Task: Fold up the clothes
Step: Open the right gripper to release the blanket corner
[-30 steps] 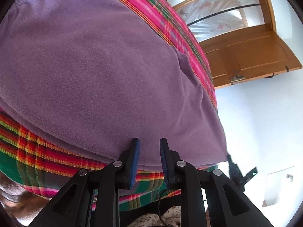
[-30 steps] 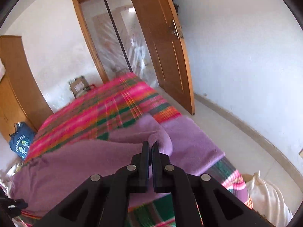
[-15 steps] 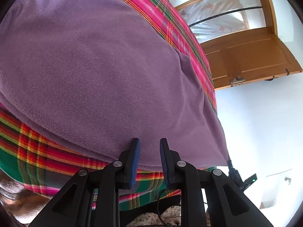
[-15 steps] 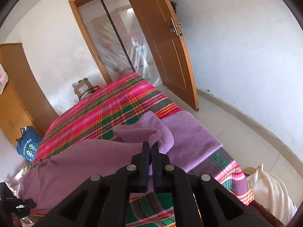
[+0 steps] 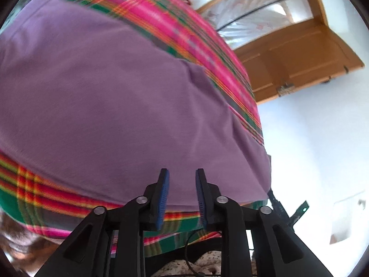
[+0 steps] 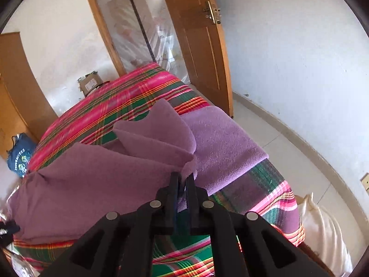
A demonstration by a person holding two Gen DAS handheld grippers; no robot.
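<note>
A purple fleece garment lies spread over a bed with a pink and green plaid cover. My left gripper hovers above the garment's near hem, its jaws opening with only air between the blue pads. In the right wrist view one corner of the garment is folded over as a raised flap. It bunches up at my right gripper. Those jaws are opening by a narrow slit, and the fleece edge still sits pinched between the pads.
An open wooden door and a pale tiled floor lie right of the bed. A white bundle sits at the bed's near right corner. A cardboard box, a blue bag and a wooden wardrobe stand far left.
My right gripper has sunk toward the bed with the folded corner, and a thin gap has appeared between its fingers. My left gripper's jaws have widened, and it has drawn up and back.
</note>
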